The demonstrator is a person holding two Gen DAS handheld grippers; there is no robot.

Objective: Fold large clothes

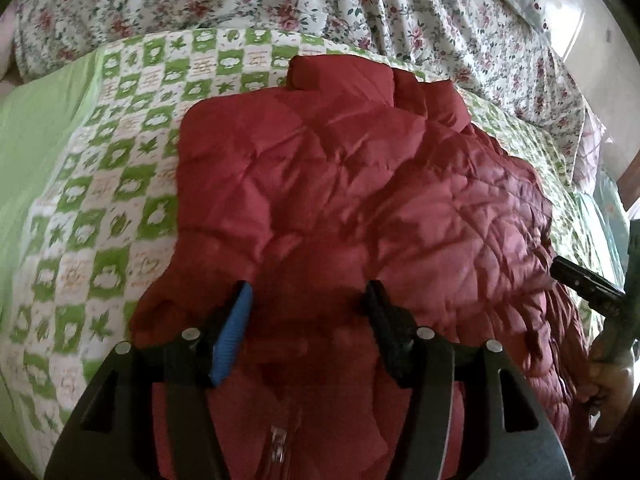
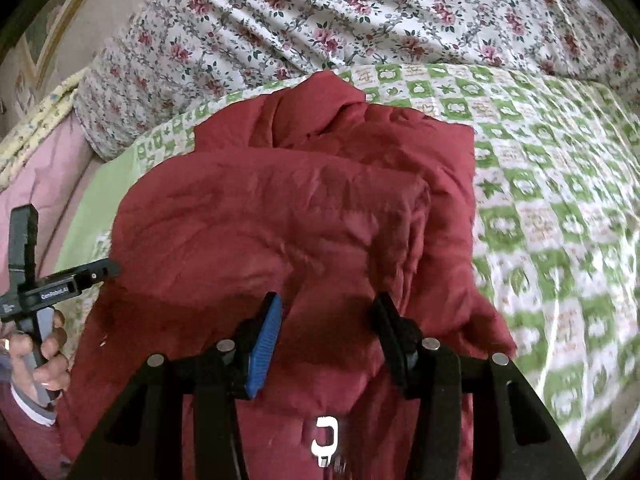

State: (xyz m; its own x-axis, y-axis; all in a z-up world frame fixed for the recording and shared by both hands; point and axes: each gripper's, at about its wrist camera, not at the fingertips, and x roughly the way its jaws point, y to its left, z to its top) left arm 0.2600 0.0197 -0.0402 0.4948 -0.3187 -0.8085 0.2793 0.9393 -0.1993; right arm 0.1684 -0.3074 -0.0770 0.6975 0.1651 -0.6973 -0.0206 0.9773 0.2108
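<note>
Left wrist view: red quilted jacket (image 1: pixel 352 184) lies bunched on a bed, on a green-and-white checked sheet (image 1: pixel 112 184). A floral quilt (image 1: pixel 280 0) is heaped along the far side of the sheet. Plain green fabric (image 1: pixel 36 128) at the left edge. Pale wall and a bit of wooden frame at far right, blurred. Left gripper (image 1: pixel 308 300) is over the jacket's near part, jaws partly apart, nothing pinched between them; blue pad on the left finger. A zipper pull (image 1: pixel 279 446) shows low in frame. The other gripper's tip pokes in at the right edge.

Right wrist view: same jacket (image 2: pixel 280 208), folded over on itself, collar end toward the floral quilt (image 2: pixel 360 12). Checked sheet (image 2: pixel 560 200) is bare to the right. Pink bedding (image 2: pixel 36 196) and a framed wall panel at left. Right gripper (image 2: pixel 328 312) is above the jacket, jaws partly apart, gripping nothing. A hand (image 2: pixel 36 352) at lower left holds the other tool's handle.
</note>
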